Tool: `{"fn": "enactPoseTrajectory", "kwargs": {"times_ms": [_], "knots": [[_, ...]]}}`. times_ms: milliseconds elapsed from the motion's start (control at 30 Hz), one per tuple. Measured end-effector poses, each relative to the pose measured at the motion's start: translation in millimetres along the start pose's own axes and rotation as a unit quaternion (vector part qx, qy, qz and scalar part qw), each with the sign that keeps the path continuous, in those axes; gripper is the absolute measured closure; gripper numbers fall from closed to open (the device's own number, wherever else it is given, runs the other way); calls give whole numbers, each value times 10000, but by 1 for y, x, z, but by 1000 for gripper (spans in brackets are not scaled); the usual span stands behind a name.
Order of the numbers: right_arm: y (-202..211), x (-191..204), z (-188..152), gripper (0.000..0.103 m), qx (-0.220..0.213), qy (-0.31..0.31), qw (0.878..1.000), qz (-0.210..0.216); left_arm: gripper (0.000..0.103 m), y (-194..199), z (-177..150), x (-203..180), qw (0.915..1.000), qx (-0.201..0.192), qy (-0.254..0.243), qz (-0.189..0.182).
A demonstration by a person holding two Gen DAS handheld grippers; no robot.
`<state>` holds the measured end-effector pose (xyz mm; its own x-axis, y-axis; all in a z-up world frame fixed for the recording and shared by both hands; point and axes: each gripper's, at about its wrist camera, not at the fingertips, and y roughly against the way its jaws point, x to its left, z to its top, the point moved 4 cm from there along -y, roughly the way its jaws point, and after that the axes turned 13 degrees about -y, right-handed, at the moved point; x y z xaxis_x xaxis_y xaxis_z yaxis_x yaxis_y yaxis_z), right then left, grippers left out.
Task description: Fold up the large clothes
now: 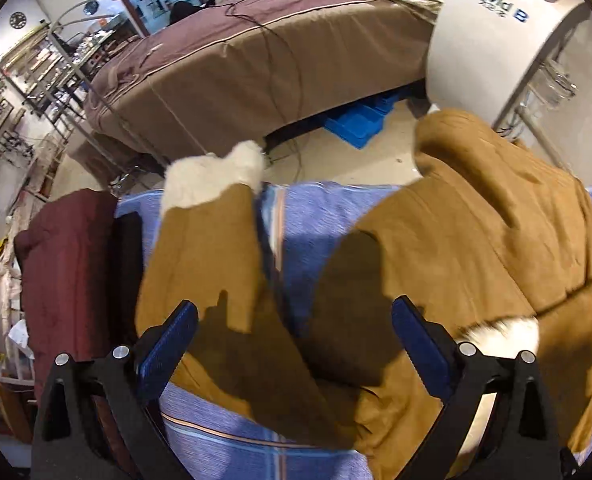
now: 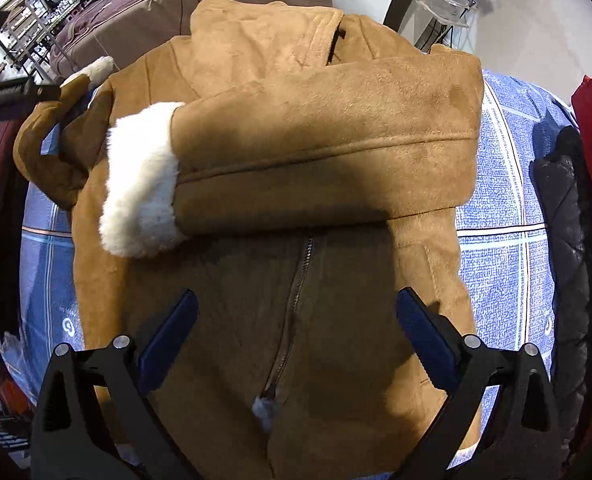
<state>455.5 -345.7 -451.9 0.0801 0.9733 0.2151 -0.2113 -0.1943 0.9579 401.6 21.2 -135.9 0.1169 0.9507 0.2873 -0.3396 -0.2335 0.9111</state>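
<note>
Garment: a tan suede jacket (image 2: 296,184) with white fleece cuffs is being kept flat, zipper up, on the blue plaid sheet (image 2: 504,216).
Right sleeve: it is being left folded across the chest, cuff (image 2: 140,184) toward the far side, likely to narrow the bundle.
Left sleeve (image 1: 204,256): it is lying outstretched, not yet folded.
Left gripper (image 1: 294,340): fingers released, being held over that sleeve.
Right gripper (image 2: 296,340): fingers spread, nothing being gripped.
</note>
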Motion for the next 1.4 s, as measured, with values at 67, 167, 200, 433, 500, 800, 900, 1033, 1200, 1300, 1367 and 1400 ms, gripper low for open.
{"fn": "enactPoseTrajectory", "kwargs": {"times_ms": [67, 167, 200, 433, 500, 800, 900, 1033, 1200, 1300, 1367, 1400], "knots": [[5, 3, -3, 5, 63, -34, 10000, 64, 9, -18, 13, 20, 9988, 301, -50, 381], [9, 3, -9, 5, 132, -164, 9997, 100, 10, -51, 34, 31, 9940, 770, -301, 713], [9, 3, -8, 5, 172, -220, 9995, 128, 11, -62, 41, 29, 9923, 925, -377, 737], [11, 2, -1, 5, 273, -476, 9983, 206, 39, -127, 43, 30, 9733, 1931, -781, 965], [13, 2, -1, 5, 269, -483, 9982, 218, 52, -138, 35, 35, 9717, 2087, -692, 864], [9, 1, 8, 5, 261, -519, 9981, 198, 87, -115, 14, 52, 9863, 1546, -344, 463], [13, 4, 12, 5, 164, -495, 9983, 247, 88, -89, 11, 54, 9939, 1090, -117, 73], [20, 5, 14, 5, 36, -522, 9982, 302, 88, -18, 15, 32, 9975, -61, 10, -702], [25, 4, 11, 5, 18, -613, 9976, 323, 88, 62, 13, -29, 9813, -1169, -262, -1510], [27, 1, 8, 5, 39, -666, 9973, 292, 88, 81, 10, -78, 9708, -1431, -492, -1864], [28, -2, 6, 5, 43, -693, 9973, 258, 88, 86, 6, -124, 9650, -1569, -936, -1880], [28, -4, 5, 5, 40, -703, 9972, 237, 88, 86, 3, -144, 9620, -1595, -1126, -1910]]}}
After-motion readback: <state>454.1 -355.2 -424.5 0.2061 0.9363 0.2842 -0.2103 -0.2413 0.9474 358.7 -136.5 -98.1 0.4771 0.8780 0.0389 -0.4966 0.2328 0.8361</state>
